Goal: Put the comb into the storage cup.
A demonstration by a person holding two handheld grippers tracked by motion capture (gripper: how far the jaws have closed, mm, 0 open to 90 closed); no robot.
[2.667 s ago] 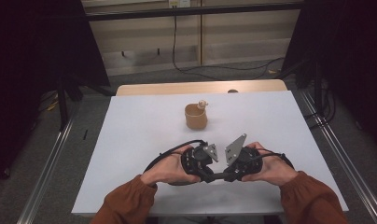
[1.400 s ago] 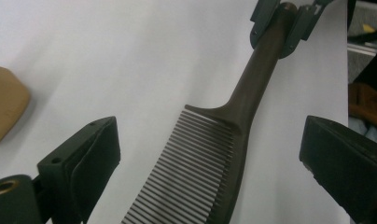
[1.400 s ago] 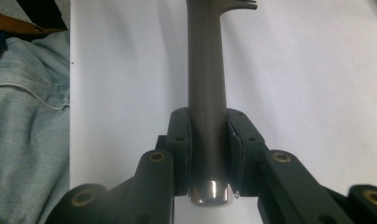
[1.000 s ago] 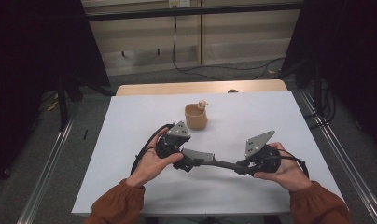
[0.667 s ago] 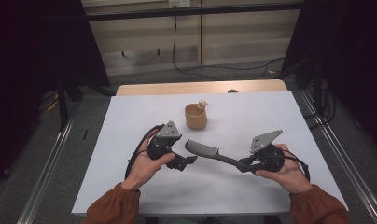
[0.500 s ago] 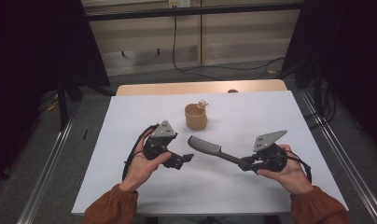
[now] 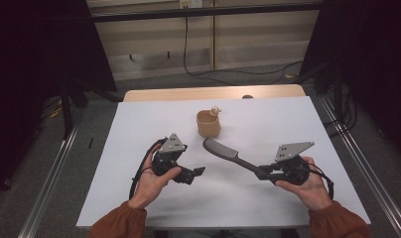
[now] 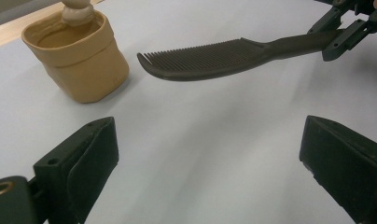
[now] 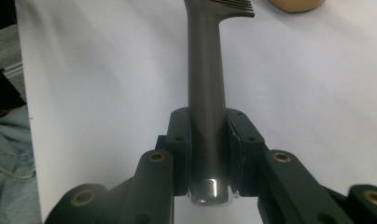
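Dark grey plastic comb [image 7: 227, 152]: uniform charcoal along handle and teeth, a pale glint at the handle's butt end in the right gripper view [image 9: 207, 116].

Small tan cup of matte material [image 7: 209, 124], far centre: sandy ochre walls, slightly darker inside; a cream-white rounded piece [image 7: 216, 110] at its far rim.

Left gripper [image 7: 193, 173] and right gripper [image 7: 264, 174]: black bodies and jaws, brass-coloured screw holes, each topped by a grey three-cornered plate with dark dots.

Plain white table top [image 7: 139, 129], no pattern; a light wood strip [image 7: 213, 92] along the far edge.

Rust-orange sleeves [image 7: 116, 225] at the near edge. Floor grey.
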